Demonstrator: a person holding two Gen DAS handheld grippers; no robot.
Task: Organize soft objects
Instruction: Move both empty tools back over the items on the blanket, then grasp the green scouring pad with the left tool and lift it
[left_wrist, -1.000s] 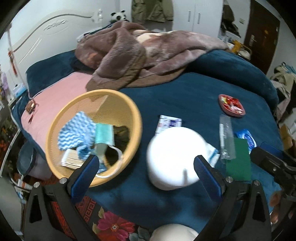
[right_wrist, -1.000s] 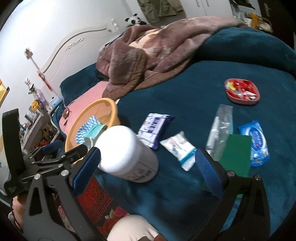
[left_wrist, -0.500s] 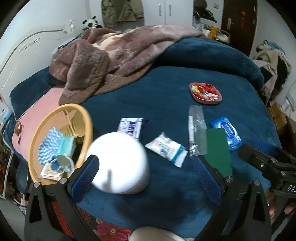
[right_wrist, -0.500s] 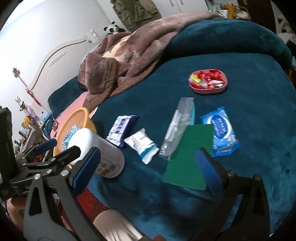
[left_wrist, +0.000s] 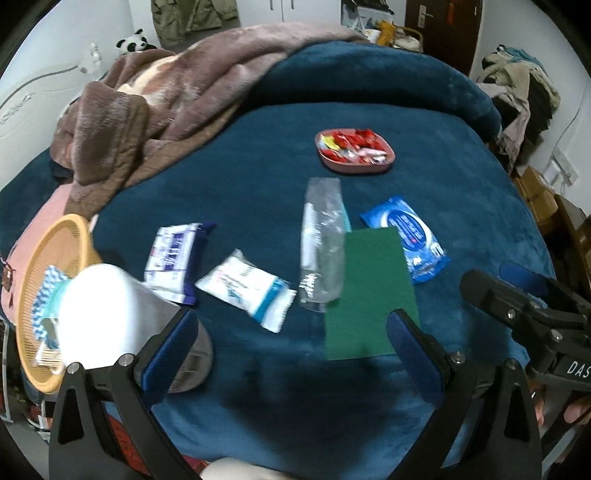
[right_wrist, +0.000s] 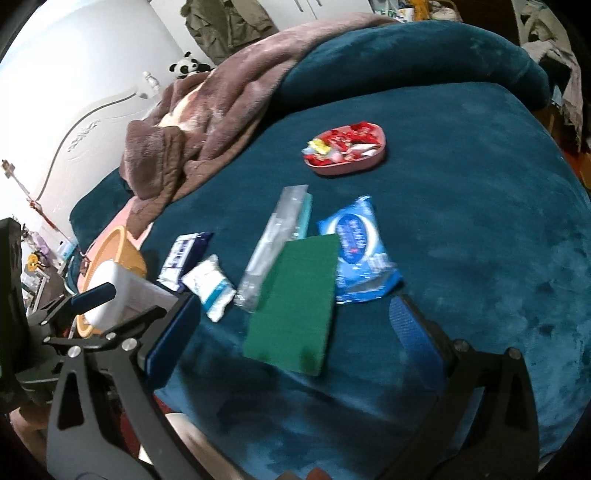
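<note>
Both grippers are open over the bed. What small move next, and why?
Probably lower the left gripper onto the white tissue pack: it lies just ahead of the open fingers, loose on the blue bedspread, near the yellow basket already holding soft items.

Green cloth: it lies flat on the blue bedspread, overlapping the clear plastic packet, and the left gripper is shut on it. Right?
Not quite. The left gripper is open and holds nothing; the left wrist view shows its pads spread apart. The green cloth does lie flat on the blue bedspread, overlapping the clear plastic packet.
</note>
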